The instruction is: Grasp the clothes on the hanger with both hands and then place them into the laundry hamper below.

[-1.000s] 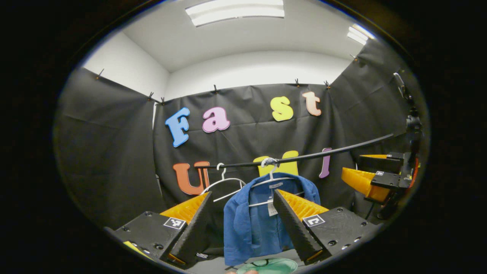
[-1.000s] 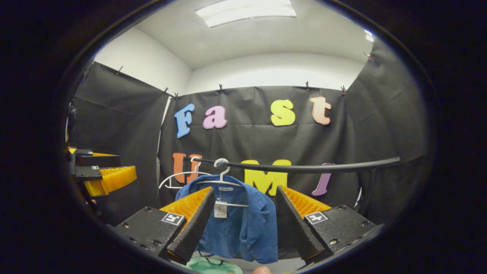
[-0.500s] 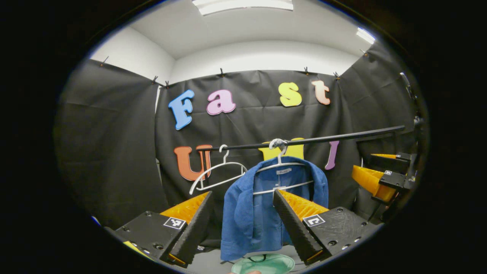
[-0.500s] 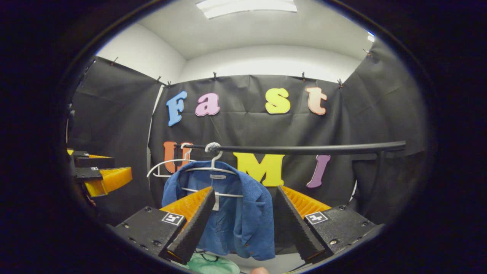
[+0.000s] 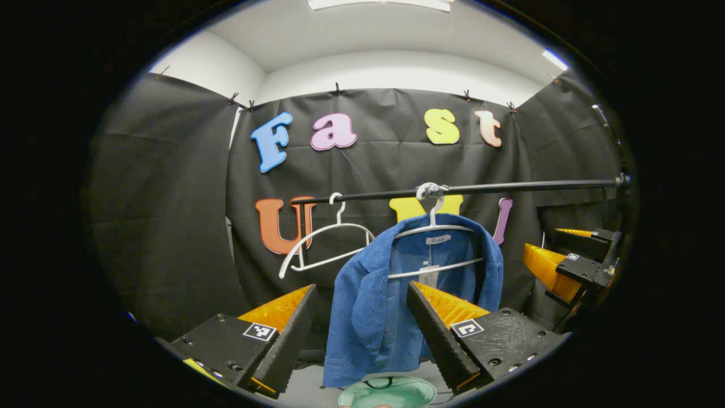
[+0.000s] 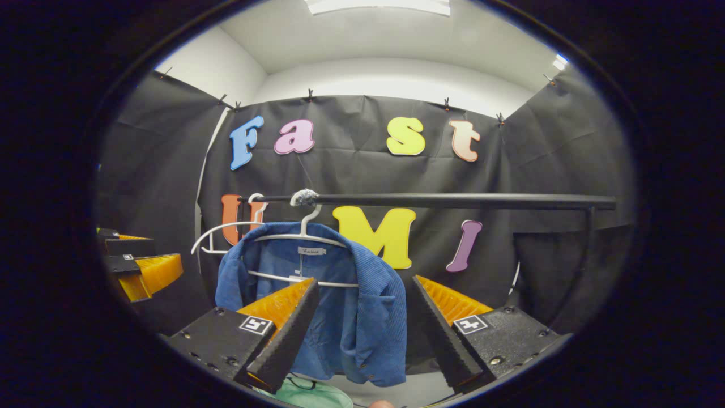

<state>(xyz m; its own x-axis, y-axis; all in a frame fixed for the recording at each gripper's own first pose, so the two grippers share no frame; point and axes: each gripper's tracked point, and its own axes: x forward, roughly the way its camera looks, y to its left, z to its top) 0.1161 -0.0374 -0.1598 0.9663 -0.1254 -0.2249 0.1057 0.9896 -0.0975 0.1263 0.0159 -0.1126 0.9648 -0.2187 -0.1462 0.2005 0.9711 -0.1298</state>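
Note:
A blue jacket [image 5: 371,306] hangs open on a white hanger [image 5: 433,229] from a black rail [image 5: 510,187]. My left gripper [image 5: 359,288] is open, short of the jacket, with the left front panel seen through its gap. In the right gripper view the same jacket [image 6: 351,317] hangs on its hanger [image 6: 300,232], and my right gripper [image 6: 365,280] is open in front of its right panel without touching. The rim of a pale green hamper [image 5: 388,392] sits under the jacket, and the hamper [image 6: 308,395] also peeks between the right fingers. Each gripper appears off to the side in the other's view: right gripper [image 5: 541,243], left gripper [image 6: 164,249].
An empty white hanger [image 5: 323,243] hangs on the rail left of the jacket. The rail [image 6: 453,200] runs on to the right to an upright post [image 6: 589,238]. Black cloth walls close in the back and both sides.
Both grippers have come closer to the jacket, which looks larger. The rail and hangers sit higher in both views. The jaws of both have stayed open.

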